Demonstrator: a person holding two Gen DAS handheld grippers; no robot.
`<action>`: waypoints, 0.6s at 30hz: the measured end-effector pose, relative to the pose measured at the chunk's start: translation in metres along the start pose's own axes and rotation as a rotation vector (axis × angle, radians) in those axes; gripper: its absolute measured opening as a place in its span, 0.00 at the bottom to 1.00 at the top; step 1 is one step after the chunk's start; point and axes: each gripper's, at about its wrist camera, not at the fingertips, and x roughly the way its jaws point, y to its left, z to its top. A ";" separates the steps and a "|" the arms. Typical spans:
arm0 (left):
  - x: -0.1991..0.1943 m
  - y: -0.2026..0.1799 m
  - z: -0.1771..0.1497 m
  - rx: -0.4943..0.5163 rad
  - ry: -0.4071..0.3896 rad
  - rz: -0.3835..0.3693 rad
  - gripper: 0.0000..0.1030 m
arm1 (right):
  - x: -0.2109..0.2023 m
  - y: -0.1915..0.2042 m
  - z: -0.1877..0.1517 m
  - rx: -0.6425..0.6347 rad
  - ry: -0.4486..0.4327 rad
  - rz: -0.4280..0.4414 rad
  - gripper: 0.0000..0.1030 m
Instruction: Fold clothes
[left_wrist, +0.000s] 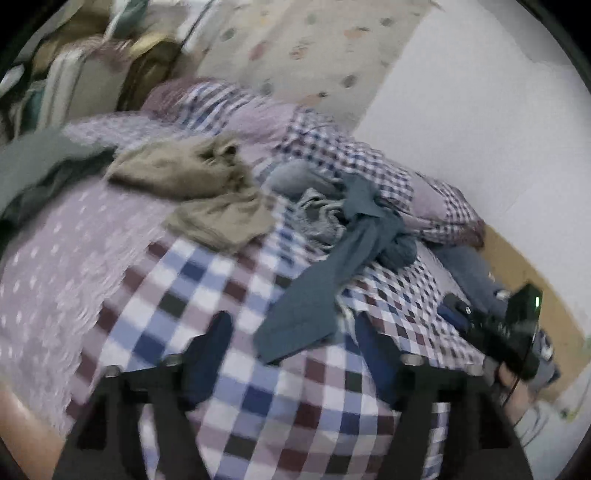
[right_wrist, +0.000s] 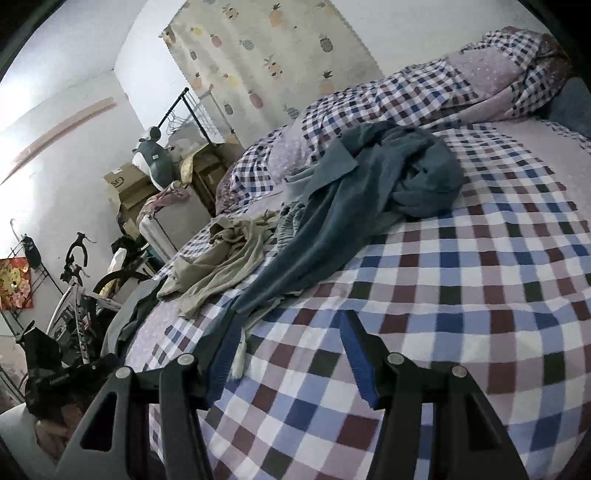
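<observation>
Left wrist view: left tongs (left_wrist: 291, 354) spread wide, empty, above the checked bed (left_wrist: 258, 406); teal garment (left_wrist: 332, 273) lies crumpled, its hem between the fingers.
Right wrist view: right tongs (right_wrist: 288, 354) wide, empty; same garment's corner just ahead.
Advice: pinch hem corners, not bedcover.

Bed (right_wrist: 461, 295) with checked sheet in blue, maroon and white. Rolled checked duvet (right_wrist: 406, 88) along the far side by the wall. Pineapple-print curtain (right_wrist: 258, 48) behind it. Beside the bed: cardboard boxes (right_wrist: 127, 186), a grey-and-white plush toy (right_wrist: 153, 160) on top, a black metal rack (right_wrist: 188, 107). Bicycle (right_wrist: 74, 291) near the bed's corner. Red decoration (right_wrist: 14, 284) on the left wall. Left view blurred; yellow wall band (left_wrist: 532, 280) low at right.
</observation>
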 end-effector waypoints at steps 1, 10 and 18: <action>0.006 -0.012 -0.001 0.060 0.000 0.017 0.79 | 0.003 0.000 0.001 0.000 0.001 0.006 0.58; 0.076 -0.085 -0.031 0.494 0.074 0.166 0.79 | 0.031 -0.002 0.004 0.012 0.033 0.023 0.58; 0.100 -0.070 -0.019 0.424 0.088 0.234 0.20 | 0.037 -0.001 0.005 0.023 0.039 0.036 0.58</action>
